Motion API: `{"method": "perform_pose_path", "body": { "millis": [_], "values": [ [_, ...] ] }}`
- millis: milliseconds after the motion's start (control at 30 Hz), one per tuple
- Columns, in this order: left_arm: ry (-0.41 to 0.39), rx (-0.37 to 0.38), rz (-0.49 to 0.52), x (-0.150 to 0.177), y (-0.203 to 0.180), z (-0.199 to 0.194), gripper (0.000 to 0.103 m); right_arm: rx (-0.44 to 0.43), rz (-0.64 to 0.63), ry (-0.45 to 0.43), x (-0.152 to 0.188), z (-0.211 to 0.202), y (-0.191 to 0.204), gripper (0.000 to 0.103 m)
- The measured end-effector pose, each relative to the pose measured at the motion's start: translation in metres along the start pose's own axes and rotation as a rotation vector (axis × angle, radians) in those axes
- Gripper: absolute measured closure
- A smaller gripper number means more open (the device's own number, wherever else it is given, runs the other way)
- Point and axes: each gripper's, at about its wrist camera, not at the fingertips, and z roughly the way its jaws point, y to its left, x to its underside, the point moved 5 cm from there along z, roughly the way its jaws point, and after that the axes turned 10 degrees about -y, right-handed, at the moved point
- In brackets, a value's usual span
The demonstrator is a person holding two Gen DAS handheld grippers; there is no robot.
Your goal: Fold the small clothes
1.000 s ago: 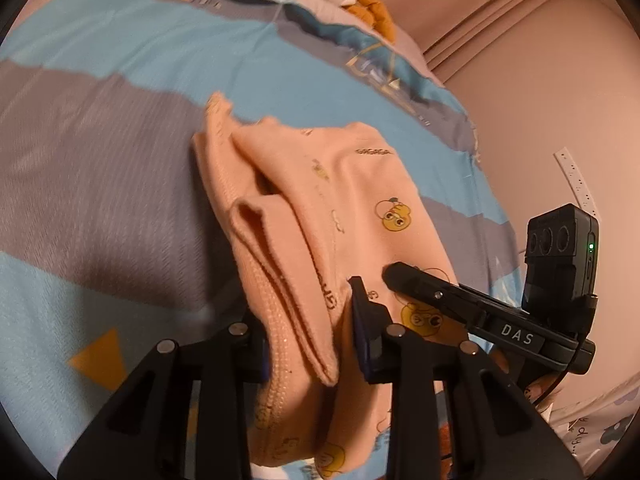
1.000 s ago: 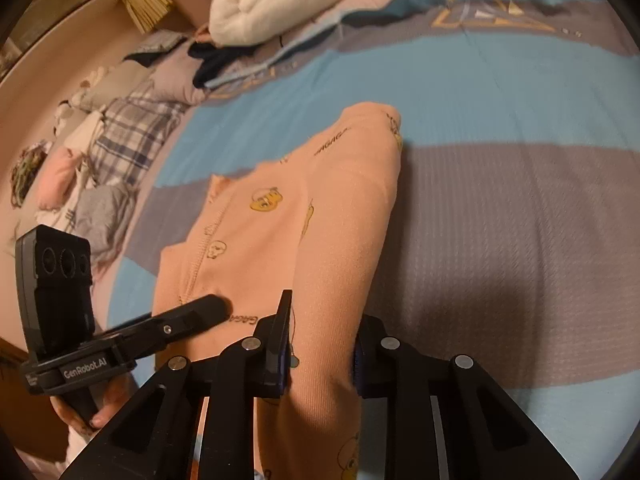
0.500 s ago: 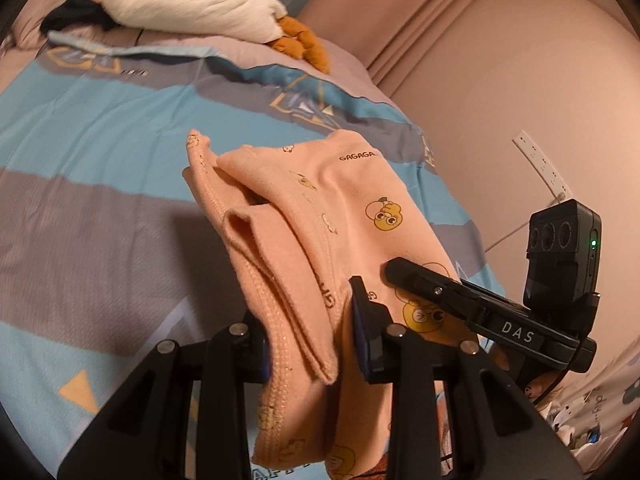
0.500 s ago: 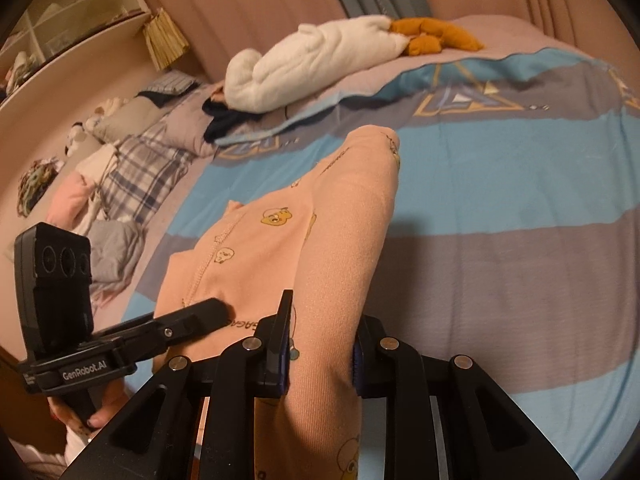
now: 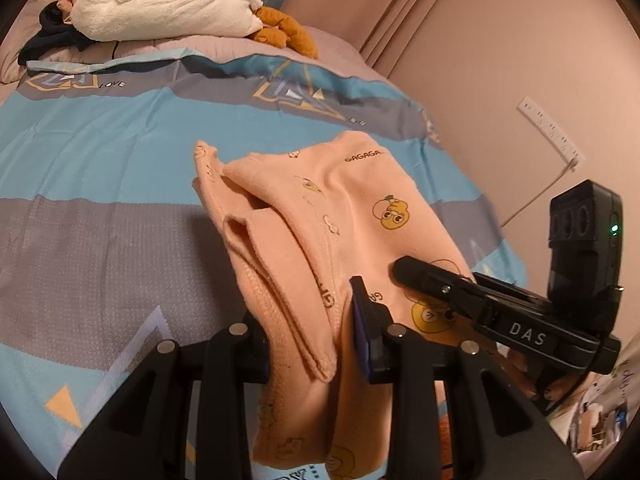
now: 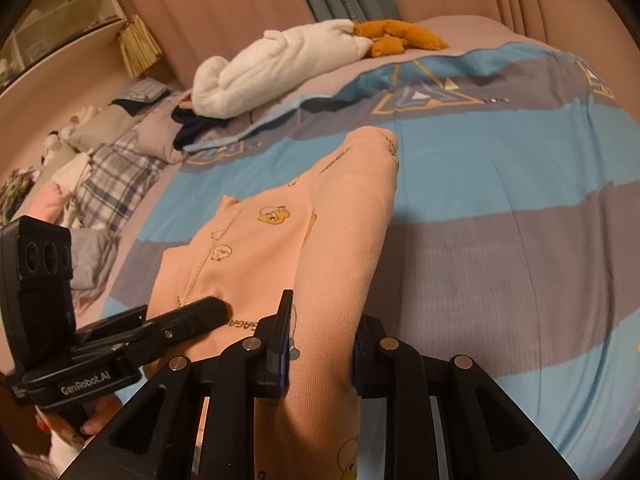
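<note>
A peach garment (image 5: 352, 216) printed with yellow cartoon ducks is hanging above the striped bed (image 5: 100, 168), its far end draping toward the cover. The left gripper (image 5: 310, 344) and right gripper (image 6: 320, 344) are each clamping a folded edge between narrow jaws.

Striped bedspread (image 5: 100, 152); white plush (image 6: 280, 64); plaid cloth (image 6: 116, 176); power strip (image 5: 550, 128).

A bed (image 6: 520, 208) in blue and grey striped bedding is filling the room under warm, dim light. Pinkish curtains (image 6: 224, 8) are hanging behind it, and a white power strip (image 5: 550, 128) is sitting on the plain wall (image 5: 500, 40).
</note>
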Motion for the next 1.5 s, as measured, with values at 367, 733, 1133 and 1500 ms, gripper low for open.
{"method": "perform_pose_path", "body": {
  "millis": [367,733,1133,1500],
  "values": [
    [0.111,-0.056,-0.05,0.034,0.02,0.031,0.072,0.037,0.03,0.104,0.031,0.031,-0.015,0.078],
    [0.175,-0.113,-0.082,0.054,0.035,0.046,0.061,0.094,0.058,0.17,0.046,0.04,-0.027,0.078],
    [0.151,-0.186,-0.039,0.038,0.035,0.016,0.032,0.159,0.01,0.153,0.042,0.026,-0.025,0.065],
    [-0.021,-0.217,0.024,-0.002,0.018,-0.047,0.0,0.164,-0.044,-0.063,0.001,-0.03,-0.012,0.022]
  ]
}}
